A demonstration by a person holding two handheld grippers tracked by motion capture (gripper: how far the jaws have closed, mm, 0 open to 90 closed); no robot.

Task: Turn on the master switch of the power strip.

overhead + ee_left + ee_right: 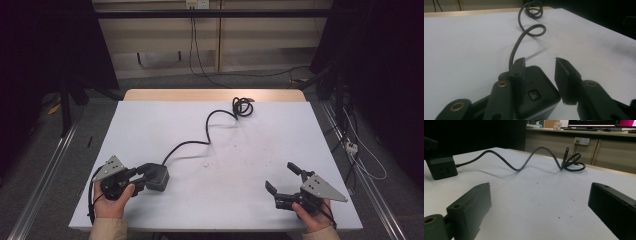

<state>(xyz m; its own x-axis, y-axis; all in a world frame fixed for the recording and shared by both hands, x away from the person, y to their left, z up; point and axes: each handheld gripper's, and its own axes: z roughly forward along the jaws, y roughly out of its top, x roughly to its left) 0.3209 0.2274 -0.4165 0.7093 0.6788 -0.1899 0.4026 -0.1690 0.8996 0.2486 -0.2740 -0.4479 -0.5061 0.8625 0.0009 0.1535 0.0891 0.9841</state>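
Note:
A black power cube (159, 177) sits on the white table (260, 145) at the front left, with its socket face (442, 170) turned toward the right gripper view. Its black cable (207, 135) snakes toward the back and ends in a coil (242, 106). My left gripper (149, 176) straddles the cube (536, 92). One jaw lies against the cube's side, while a small gap shows beside the other jaw. At the front right, my right gripper (281, 176) is wide open over bare table with nothing between its jaws (541, 186).
A wooden strip (215, 95) shows along the table's back edge. Cables and a white power strip (352, 146) lie on the floor to the right. Metal rails run along both sides. A far desk holds monitors (591, 123).

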